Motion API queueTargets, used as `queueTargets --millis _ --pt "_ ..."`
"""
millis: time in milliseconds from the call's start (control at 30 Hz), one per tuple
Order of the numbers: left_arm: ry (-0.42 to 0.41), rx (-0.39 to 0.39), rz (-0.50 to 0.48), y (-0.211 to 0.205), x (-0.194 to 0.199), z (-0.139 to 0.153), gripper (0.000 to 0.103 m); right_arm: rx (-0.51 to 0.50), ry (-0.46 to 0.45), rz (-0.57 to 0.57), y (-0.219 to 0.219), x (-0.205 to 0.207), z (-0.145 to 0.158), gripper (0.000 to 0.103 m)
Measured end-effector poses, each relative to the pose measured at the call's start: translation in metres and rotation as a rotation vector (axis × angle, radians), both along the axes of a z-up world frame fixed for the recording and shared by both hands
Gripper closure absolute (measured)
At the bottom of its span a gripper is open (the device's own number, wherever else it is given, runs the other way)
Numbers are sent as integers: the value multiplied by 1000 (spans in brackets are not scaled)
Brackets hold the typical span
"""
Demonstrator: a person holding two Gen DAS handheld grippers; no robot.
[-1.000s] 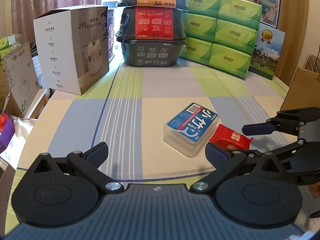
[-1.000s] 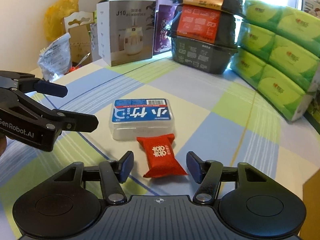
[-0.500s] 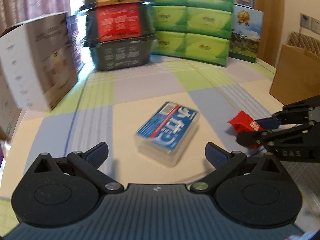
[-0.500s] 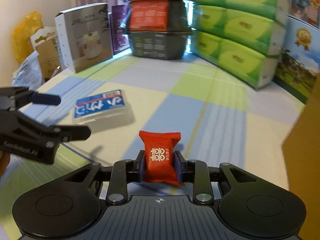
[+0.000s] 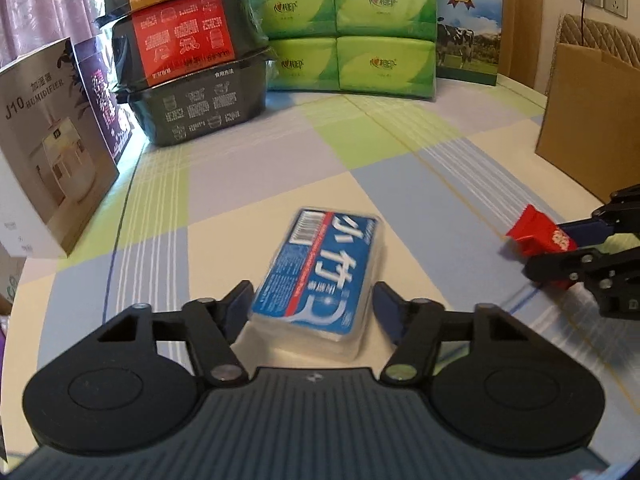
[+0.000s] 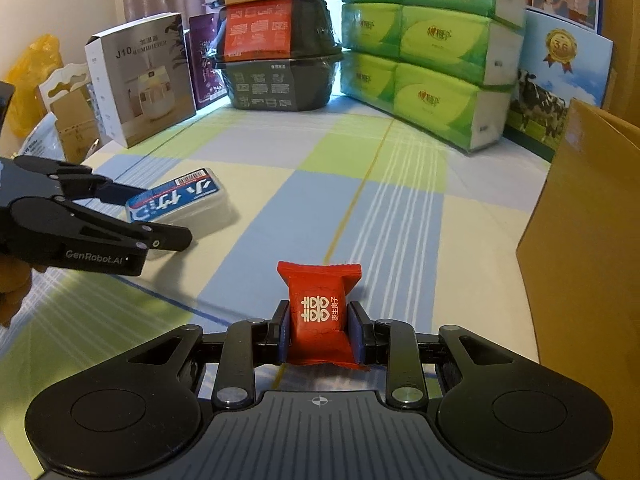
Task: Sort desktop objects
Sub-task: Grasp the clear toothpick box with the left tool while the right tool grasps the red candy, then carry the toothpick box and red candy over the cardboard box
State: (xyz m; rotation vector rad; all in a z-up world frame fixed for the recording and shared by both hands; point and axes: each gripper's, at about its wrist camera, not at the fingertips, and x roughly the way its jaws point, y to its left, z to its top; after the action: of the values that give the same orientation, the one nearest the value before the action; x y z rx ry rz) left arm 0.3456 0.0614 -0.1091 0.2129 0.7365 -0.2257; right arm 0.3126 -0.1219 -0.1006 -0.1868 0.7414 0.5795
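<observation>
A clear plastic box with a blue label lies on the checked tablecloth. My left gripper is open and straddles its near end, the left fingertip at the box's side and the right one a little off it. The right wrist view shows the same box between the left gripper's fingers. My right gripper is shut on a red candy packet, held just above the cloth. In the left wrist view that packet and right gripper sit at the right edge.
A brown cardboard box stands close on the right. Along the back are green tissue packs, stacked black food bowls and a cow poster. A white humidifier box stands at the left.
My right gripper shut on the red packet and lifted it to the right. My left gripper moved forward over the blue-labelled box and narrowed around it.
</observation>
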Motion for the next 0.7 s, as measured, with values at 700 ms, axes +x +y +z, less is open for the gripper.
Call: queueTargets --millis 700 --pt "70 -40 64 -55 -139 23 31 10 57 -24 -48 -113 6 78"
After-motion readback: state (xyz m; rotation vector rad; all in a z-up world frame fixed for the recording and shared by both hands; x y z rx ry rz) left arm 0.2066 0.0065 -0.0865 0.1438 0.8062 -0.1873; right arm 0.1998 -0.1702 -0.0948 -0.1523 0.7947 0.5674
